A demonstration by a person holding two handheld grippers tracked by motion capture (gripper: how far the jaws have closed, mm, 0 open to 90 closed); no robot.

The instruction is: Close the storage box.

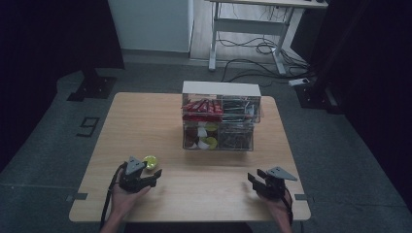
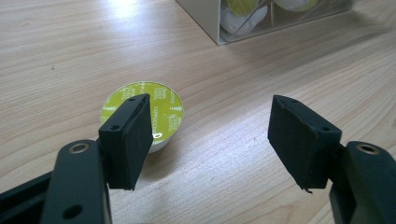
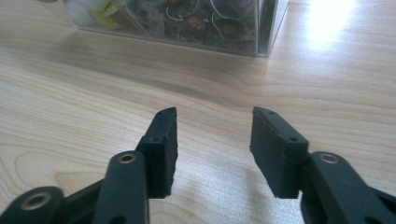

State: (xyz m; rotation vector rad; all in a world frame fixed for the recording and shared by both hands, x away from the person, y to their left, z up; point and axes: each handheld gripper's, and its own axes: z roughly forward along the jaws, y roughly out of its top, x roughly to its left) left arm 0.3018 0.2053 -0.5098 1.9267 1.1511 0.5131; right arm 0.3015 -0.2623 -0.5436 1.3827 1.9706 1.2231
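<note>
Left gripper [image 2: 210,140], jaws apart, empty: take the light, crushable capsule [image 2: 144,112] near the table's [image 1: 145,111] front-left corner by its rigid sides.

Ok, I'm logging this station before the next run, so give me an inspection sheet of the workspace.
Surface: light wooden table, no spills seen.
Job's things: yellow-lidded capsule upright on the table, beside the left gripper's one jaw, not between the jaws.
Clutter: clear organiser box with capsules, red packets and tea bags.
Grippers: left gripper open, empty; right gripper open, empty.
Cables: one trails from the left gripper; loose cables on the floor behind.
Surroundings: grey floor, desk frame, dark curtains.
</note>
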